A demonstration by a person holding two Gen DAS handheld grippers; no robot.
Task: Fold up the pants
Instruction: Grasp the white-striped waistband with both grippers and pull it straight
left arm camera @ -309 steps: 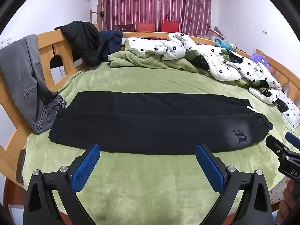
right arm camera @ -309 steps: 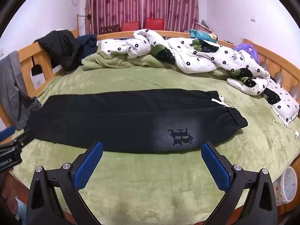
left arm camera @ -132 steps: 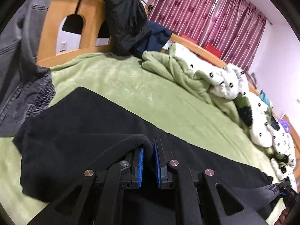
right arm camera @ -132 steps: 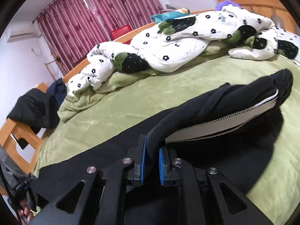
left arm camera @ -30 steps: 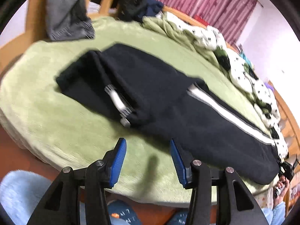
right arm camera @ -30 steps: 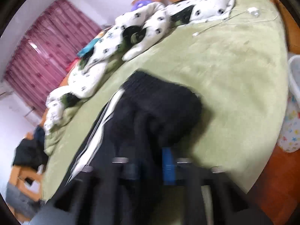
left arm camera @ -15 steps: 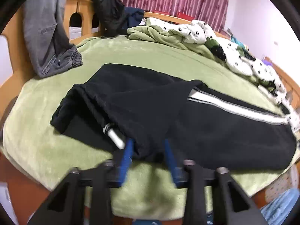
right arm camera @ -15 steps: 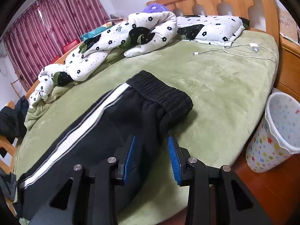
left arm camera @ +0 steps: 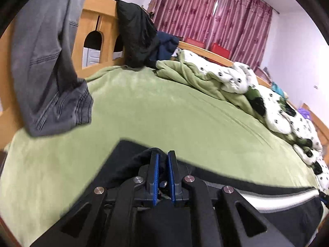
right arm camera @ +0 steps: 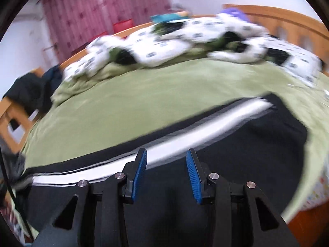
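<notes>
one pants (left arm camera: 127, 160), left claw (left arm camera: 162, 164) clamped, right claw (right arm camera: 166, 160) parted

Right wrist view is smeared with motion blur: the spotted quilt (right arm camera: 185, 39) across the top is streaks, its pattern unreadable, and the curtains (right arm camera: 107, 14) at upper left are a pink wash. The pants (right arm camera: 257, 144) blur at their right edge, so that hem's outline is lost. At lower right, a patterned object (right arm camera: 316, 191) is cut by the frame edge. Left wrist view: the left tool (left arm camera: 162, 164) covers the fabric pinched in it, and the pants (left arm camera: 287, 212) run out of frame at lower right. The grey garment (left arm camera: 47, 65) is clipped at upper left.
</notes>
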